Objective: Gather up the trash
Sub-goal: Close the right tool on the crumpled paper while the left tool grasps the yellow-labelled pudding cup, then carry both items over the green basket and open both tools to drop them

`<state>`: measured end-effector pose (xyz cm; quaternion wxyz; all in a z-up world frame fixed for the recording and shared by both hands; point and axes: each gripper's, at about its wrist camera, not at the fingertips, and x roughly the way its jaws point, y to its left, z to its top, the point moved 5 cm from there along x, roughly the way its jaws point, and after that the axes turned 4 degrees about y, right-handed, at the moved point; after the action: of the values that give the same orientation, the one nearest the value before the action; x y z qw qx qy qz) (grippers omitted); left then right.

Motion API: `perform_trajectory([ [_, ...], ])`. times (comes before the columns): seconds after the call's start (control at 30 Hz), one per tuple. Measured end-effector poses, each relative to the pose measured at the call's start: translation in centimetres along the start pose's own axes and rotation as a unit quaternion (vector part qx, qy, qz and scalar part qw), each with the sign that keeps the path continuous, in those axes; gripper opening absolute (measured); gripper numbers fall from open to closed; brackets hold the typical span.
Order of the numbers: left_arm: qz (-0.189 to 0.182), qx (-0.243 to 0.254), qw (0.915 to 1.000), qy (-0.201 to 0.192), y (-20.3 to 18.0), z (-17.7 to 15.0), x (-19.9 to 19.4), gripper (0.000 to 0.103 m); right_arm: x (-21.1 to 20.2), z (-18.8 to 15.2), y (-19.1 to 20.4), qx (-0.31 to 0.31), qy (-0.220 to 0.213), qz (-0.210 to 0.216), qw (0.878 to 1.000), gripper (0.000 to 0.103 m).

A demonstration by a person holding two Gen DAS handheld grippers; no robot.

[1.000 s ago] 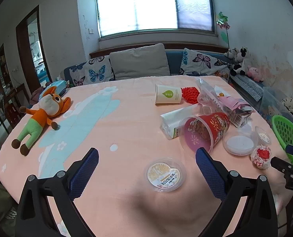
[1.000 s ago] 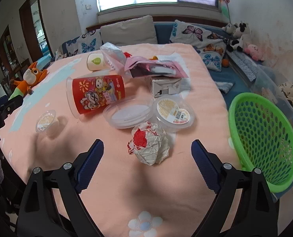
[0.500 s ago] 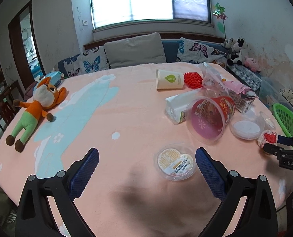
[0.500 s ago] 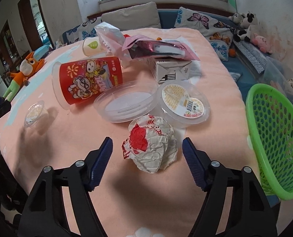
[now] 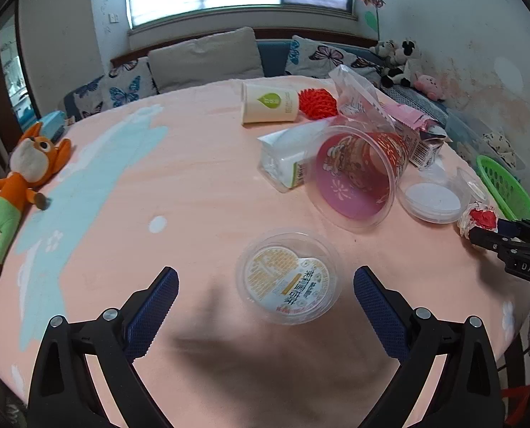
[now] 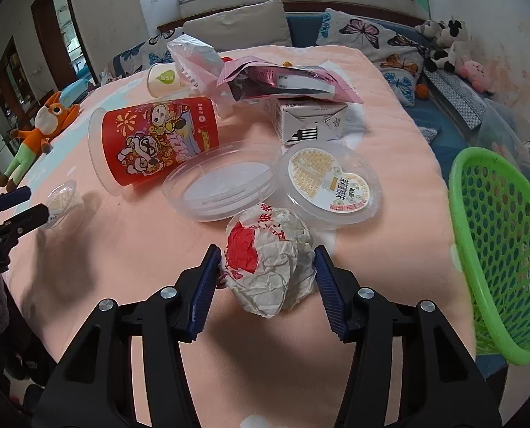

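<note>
A crumpled white and red paper wrapper (image 6: 269,267) lies on the pink tablecloth between the pads of my right gripper (image 6: 267,278), which touch or nearly touch its sides. It shows small in the left wrist view (image 5: 479,219). My left gripper (image 5: 265,303) is open just short of a small clear lidded cup (image 5: 288,280). A green mesh basket (image 6: 500,249) stands at the table's right edge. A red printed cup (image 6: 154,142), a clear lid (image 6: 222,182), a sealed cup (image 6: 331,183), a carton (image 6: 311,125) and a pink packet (image 6: 286,82) lie behind the wrapper.
A paper cup (image 5: 268,107), a red mesh ball (image 5: 316,103) and a tissue pack (image 5: 286,157) lie farther back. A plush fox (image 5: 18,178) lies at the left. A sofa with cushions (image 5: 200,60) runs along the far side.
My right gripper moved forward and narrowed until its pads flank the crumpled wrapper. My left gripper moved in toward the small lidded cup and stayed open.
</note>
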<state>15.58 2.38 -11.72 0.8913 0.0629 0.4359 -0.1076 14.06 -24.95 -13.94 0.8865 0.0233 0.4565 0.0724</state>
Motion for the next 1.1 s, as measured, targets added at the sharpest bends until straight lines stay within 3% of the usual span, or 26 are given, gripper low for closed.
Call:
perform_trajectory([
  [0.33, -0.012, 0.024, 0.9993, 0.027, -0.6, 0.4, 2.7, 0.094, -1.3, -0.7, -0.3, 0.001, 0.000, -0.005, 1.000, 0.054],
  [0.37, -0.016, 0.023, 0.9992, 0.028, -0.6, 0.3, 2.7, 0.092, -1.4, -0.8, -0.4, 0.001, 0.001, -0.006, 1.000, 0.054],
  [0.43, -0.023, 0.022, 0.9989, 0.034, -0.7, 0.2, 3.0, 0.079, -1.7, -1.0, -0.4, 0.001, 0.000, -0.008, 1.000, 0.054],
  [0.57, -0.037, 0.014, 0.9986, 0.034, -0.7, -0.1, 3.1, 0.068, -2.3, -1.1, -0.7, 0.006, -0.001, -0.005, 1.000, 0.054],
  [0.9, -0.044, 0.020, 0.9988, 0.008, -1.9, 0.5, 0.6, 0.067, -4.5, -0.8, -1.3, 0.018, -0.020, -0.008, 1.000, 0.054],
  [1.1, -0.065, 0.036, 0.9969, -0.026, -4.7, 2.3, -2.4, 0.067, -6.4, -0.4, -2.9, 0.027, -0.040, -0.025, 0.998, 0.054],
])
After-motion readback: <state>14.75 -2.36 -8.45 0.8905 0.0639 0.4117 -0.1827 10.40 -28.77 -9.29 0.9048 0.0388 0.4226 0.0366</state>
